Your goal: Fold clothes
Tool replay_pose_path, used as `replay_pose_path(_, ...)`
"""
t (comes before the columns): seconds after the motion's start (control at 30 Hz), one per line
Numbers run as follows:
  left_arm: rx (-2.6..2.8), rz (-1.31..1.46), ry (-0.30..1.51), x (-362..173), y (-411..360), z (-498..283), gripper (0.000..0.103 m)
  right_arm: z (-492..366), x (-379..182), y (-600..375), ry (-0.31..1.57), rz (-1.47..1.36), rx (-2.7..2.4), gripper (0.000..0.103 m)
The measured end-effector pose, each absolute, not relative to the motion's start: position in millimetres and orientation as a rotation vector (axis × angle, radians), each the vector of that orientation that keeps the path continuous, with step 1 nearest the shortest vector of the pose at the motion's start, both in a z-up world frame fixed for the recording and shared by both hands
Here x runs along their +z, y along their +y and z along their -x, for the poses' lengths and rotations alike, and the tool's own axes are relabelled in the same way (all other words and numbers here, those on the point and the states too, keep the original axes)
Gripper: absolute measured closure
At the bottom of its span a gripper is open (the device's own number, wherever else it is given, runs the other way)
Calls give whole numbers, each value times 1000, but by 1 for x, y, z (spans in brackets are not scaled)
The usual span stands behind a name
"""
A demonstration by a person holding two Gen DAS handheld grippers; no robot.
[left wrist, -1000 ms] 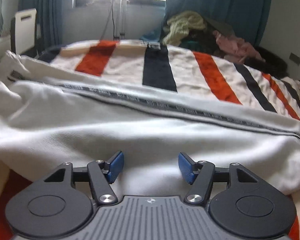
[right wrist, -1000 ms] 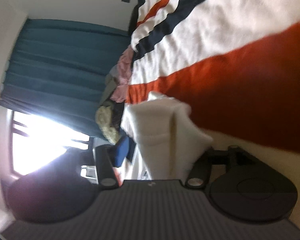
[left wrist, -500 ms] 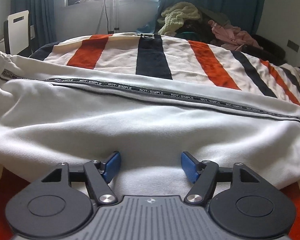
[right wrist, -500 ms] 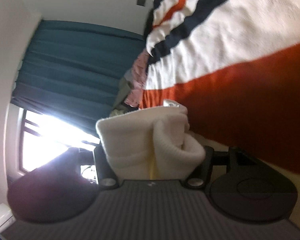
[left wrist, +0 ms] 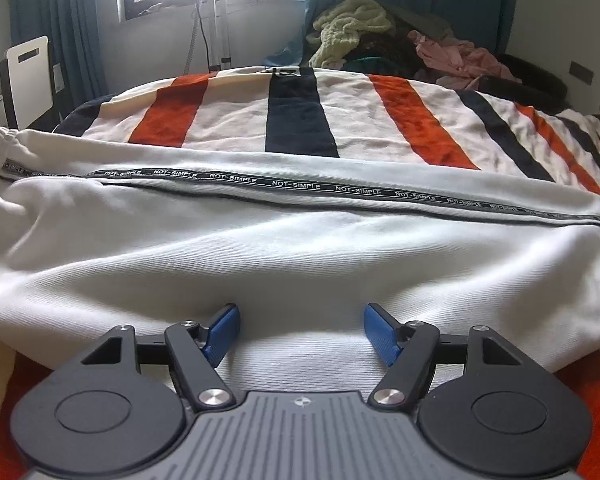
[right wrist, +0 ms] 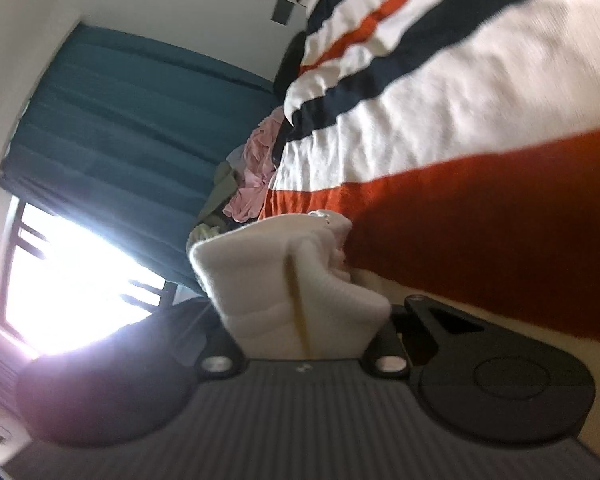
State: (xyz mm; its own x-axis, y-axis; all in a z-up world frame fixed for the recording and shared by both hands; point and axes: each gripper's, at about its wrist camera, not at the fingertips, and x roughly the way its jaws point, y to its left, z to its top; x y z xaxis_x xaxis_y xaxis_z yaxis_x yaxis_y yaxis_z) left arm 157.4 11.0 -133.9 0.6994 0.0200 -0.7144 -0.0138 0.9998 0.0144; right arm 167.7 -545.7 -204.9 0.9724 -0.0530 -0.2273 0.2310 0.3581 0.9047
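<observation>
White pants (left wrist: 300,256) lay flat across the striped bed (left wrist: 300,120) | left gripper (left wrist: 300,330) had dropped a bit lower; fingers wide, holding nothing | right gripper (right wrist: 304,320) had pulled in more of the pants' end; squeezing it | fold looked midway

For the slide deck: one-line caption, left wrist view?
Open left tongs resting over white trousers spread on striped bedcover.

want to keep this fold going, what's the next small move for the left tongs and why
Probably close the left tongs on the white trousers. Its blue pads stand apart with the near edge of the cloth between them, gripping nothing, while the right tongs already hold a bunched white end above the striped bedcover.
</observation>
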Motion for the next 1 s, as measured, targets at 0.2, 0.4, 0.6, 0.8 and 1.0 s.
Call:
replay_pose_path(0.2,-13,-9,765,-124,8,-155,32,-174,-154,-515,160,-944,-151,89)
replay_pose_path(0.4,-43,22,690,-105,12,-151,32,-173,-94,-450,116,-568,-52,89)
replay_pose_path(0.6,-44,73,598,-82,34,-146,32,-170,-49,-356,68,-291,-21,89)
replay_pose_path(0.8,-16,150,538,-63,70,-139,32,-168,-49,-235,70,-53,13,90)
replay_pose_path(1.0,27,180,517,-57,103,-126,32,-177,-86,-119,165,106,89,90)
